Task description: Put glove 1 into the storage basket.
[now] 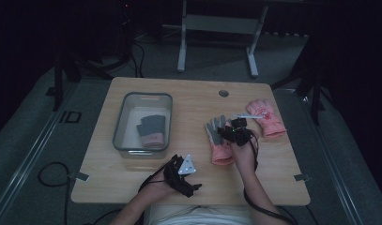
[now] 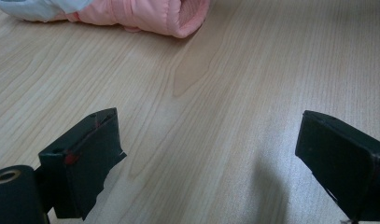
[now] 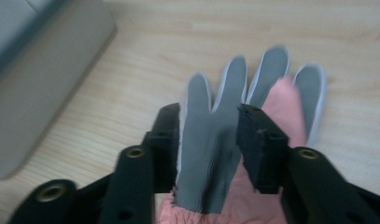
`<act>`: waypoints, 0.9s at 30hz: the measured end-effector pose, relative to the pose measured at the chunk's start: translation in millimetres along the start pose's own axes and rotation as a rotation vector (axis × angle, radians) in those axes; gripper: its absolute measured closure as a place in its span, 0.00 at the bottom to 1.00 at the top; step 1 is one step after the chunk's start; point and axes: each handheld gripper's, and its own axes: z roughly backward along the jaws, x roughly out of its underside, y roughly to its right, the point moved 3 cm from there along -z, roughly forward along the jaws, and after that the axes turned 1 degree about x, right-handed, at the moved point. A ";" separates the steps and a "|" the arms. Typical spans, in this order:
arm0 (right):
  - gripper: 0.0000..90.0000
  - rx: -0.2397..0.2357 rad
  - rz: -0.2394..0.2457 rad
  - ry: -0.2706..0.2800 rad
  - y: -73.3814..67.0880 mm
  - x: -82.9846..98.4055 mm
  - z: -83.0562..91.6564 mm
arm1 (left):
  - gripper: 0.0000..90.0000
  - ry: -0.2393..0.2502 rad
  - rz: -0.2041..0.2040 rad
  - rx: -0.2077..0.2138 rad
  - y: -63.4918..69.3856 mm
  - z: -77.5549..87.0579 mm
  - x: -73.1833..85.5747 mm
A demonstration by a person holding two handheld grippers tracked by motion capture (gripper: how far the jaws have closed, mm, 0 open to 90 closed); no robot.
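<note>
**A:** What is the largest element, and what rests on it?

**B:** The wooden table (image 1: 188, 93). On its left part stands a clear plastic bin (image 1: 142, 99) that contains one grey-and-pink glove (image 1: 152, 131). To the right of the bin, near the table's centre, a second glove (image 1: 217, 140) lies flat, grey palm up, pink cuff toward the person. Farther right and toward the far edge lies a pink glove (image 1: 269, 119), well apart from the bin.

**A:** Where is the right gripper, and how do its jaws stand?

**B:** The right gripper (image 1: 236, 131) sits over the central glove. In the right gripper view its jaws stand partly apart, one on each side of the grey palm (image 3: 208, 140), near the base of the fingers. The pads lie just beside the fabric, and a firm pinch cannot be made out.

**A:** And the left gripper?

**B:** The left gripper (image 1: 183, 174) rests near the table's near edge, below the bin. In the left gripper view its jaws stand wide apart over bare wood, nothing between them; the central glove's pink cuff (image 2: 145, 16) lies farther off.
</note>
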 end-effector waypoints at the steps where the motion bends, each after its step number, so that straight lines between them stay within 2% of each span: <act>1: 0.63 -0.003 -0.002 0.015 3.0 -3.0 4.5 | 0.07 0.001 0.000 0.002 -0.1 0.1 0.1; 5: 0.56 -0.018 -0.012 0.026 24.4 -12.1 17.7 | 0.07 -0.001 0.004 0.004 0.6 -1.4 0.7; 9: 0.51 -0.011 -0.033 0.030 48.7 -15.5 26.4 | 0.07 -0.003 0.004 0.006 0.6 -1.9 0.9; 14: 0.29 -0.043 -0.092 0.030 77.0 -17.0 35.5 | 0.07 -0.004 0.002 0.005 0.8 -1.9 0.5; 16: 0.17 -0.035 -0.090 0.053 84.4 -18.0 38.9 | 0.07 -0.008 -0.006 0.004 1.3 -1.8 0.1; 17: 0.14 -0.034 -0.083 0.051 87.4 -18.3 40.4 | 0.07 -0.004 -0.004 0.006 1.9 -1.9 -0.4; 18: 0.14 -0.013 -0.075 0.058 90.7 -18.8 41.3 | 0.07 -0.004 -0.005 0.007 2.1 -1.9 -0.5; 19: 0.15 0.017 -0.066 0.054 94.1 -19.4 42.1 | 0.07 -0.005 -0.005 0.006 2.6 -2.0 -0.5; 21: 0.14 0.027 -0.048 0.043 102.1 -20.3 42.6 | 0.07 -0.003 -0.003 0.010 2.7 -1.7 -0.6; 22: 0.17 0.038 -0.036 0.036 105.1 -20.7 42.5 | 0.07 -0.002 -0.004 0.009 2.6 -1.5 -0.6; 23: 0.21 0.050 -0.024 0.027 108.8 -21.4 42.7 | 0.07 -0.001 -0.004 0.008 2.3 -1.2 -0.6; 27: 0.50 0.085 0.025 0.055 127.3 -28.5 46.2 | 0.07 0.004 0.002 0.005 2.1 -0.6 -0.5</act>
